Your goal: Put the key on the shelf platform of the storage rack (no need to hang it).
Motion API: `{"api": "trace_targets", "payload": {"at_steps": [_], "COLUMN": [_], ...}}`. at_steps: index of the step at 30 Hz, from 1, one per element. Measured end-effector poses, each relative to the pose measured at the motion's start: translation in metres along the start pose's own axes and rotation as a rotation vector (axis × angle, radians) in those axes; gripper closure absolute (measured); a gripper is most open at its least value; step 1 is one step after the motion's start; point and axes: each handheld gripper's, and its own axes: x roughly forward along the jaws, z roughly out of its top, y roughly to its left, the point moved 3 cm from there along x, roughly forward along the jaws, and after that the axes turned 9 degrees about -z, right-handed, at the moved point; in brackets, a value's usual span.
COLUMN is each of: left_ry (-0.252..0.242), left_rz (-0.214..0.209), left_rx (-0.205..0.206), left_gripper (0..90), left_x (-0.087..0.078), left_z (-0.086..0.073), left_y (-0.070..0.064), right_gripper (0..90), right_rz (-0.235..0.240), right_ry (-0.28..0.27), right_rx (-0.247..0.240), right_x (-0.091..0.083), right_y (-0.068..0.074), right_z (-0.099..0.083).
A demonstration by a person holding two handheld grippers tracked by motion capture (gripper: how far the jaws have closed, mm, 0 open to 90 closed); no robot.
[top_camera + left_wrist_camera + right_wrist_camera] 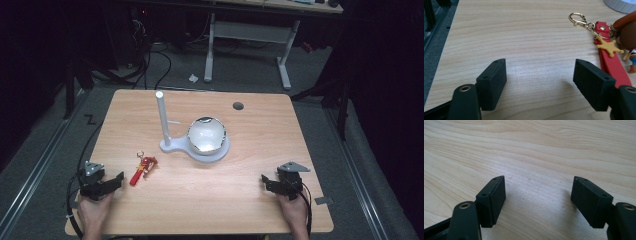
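— Two claws, both spread wide and empty. The keychain [610,56] lies on the bench [240,200] just right of the left claw [119,180].
— Light, floppy thing, I'd guess; pinch the flat red strap [614,67], not the ring.
— And the right claw [264,181]?
— Well apart from it.

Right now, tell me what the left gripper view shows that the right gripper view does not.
The left gripper view shows the red keychain with its gold clasp, yellow star and small figure, lying just beyond the left tongs, plus the white stand's base. The right gripper view shows the right tongs. Both share the wooden table and jaws spread wide, holding nothing.
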Motion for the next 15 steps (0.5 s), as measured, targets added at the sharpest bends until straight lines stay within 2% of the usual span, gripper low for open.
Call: {"api": "trace_targets", "payload": {"at_steps": [3,7,8,9,10,11,13,15], "left_ry": [0.015,0.017,0.014,0.014,0.015,0.014,0.017,0.019], "left_rz": [-0.005,-0.017,-0.021,-0.021,-0.037,-0.042,-0.058,-0.085], "left_rx": [-0.027,-0.007,-0.024,-0.024,-0.021,-0.047,-0.067,-0.066], "left_gripper": [28.1,28.1,28.1,27.9,27.9,27.7,27.5,27.2], "left_x": [-0.003,-0.006,-0.008,-0.008,-0.009,-0.012,-0.015,-0.021], "left_z": [0.004,0.005,0.008,0.008,0.010,0.012,0.015,0.016], "left_y": [0.000,-0.002,-0.004,-0.004,-0.006,-0.009,-0.013,-0.022], "right_gripper": [28.3,28.3,28.3,28.3,28.3,28.3,28.3,28.3], "right_rz": [0.000,0.000,0.000,0.000,0.000,0.000,0.000,0.000], "right_ry": [-0.001,-0.001,-0.001,-0.001,-0.001,-0.001,-0.001,-0.001], "right_rx": [-0.001,-0.002,-0.002,-0.002,-0.002,-0.002,-0.002,-0.002], "right_x": [0.000,0.000,0.000,0.000,0.000,0.000,0.000,0.000], "right_y": [0.000,0.000,0.000,0.000,0.000,0.000,0.000,0.000], "right_z": [0.000,0.000,0.000,0.000,0.000,0.000,0.000,0.000]}}
